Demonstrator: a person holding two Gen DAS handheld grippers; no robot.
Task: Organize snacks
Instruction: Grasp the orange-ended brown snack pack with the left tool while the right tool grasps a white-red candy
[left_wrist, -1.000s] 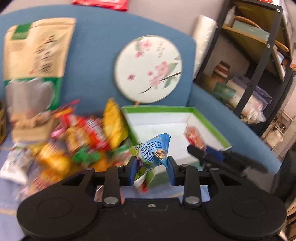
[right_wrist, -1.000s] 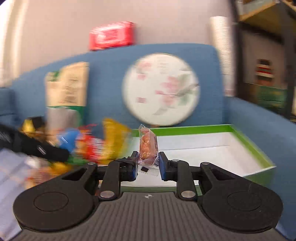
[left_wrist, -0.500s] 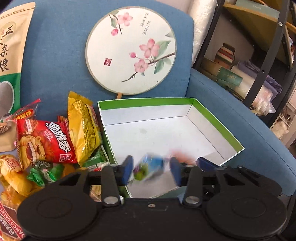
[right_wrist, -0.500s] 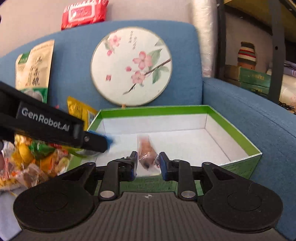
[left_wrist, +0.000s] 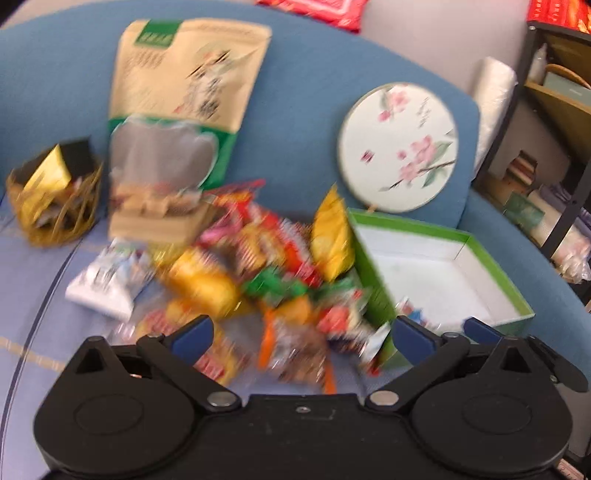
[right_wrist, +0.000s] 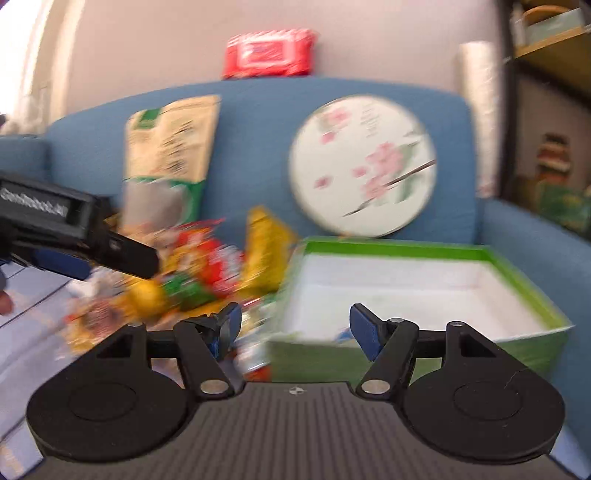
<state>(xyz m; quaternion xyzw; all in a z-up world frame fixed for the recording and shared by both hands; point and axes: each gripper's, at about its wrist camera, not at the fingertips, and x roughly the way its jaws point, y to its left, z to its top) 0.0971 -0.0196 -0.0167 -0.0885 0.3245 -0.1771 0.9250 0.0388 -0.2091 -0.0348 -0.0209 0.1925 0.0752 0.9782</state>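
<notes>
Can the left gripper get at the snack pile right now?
Probably yes: the left gripper is open and empty, with the snack pile directly ahead and nothing between them.

This looks like a lived-in room of a home, or perhaps an informal lounge. A blue fabric sofa (right_wrist: 258, 110) fills both views, with a round white hand fan painted with pink blossoms (right_wrist: 364, 166) leaning on its backrest beside a tall beige and green stand-up food pouch (left_wrist: 184, 110). A red soft pack of wipes (right_wrist: 269, 53) rests on top of the backrest against a plain pale wall (right_wrist: 147, 48). Off the sofa's far arm stands a dark metal shelving rack with wooden boards (left_wrist: 554, 122), crowded with boxes and bags.
</notes>
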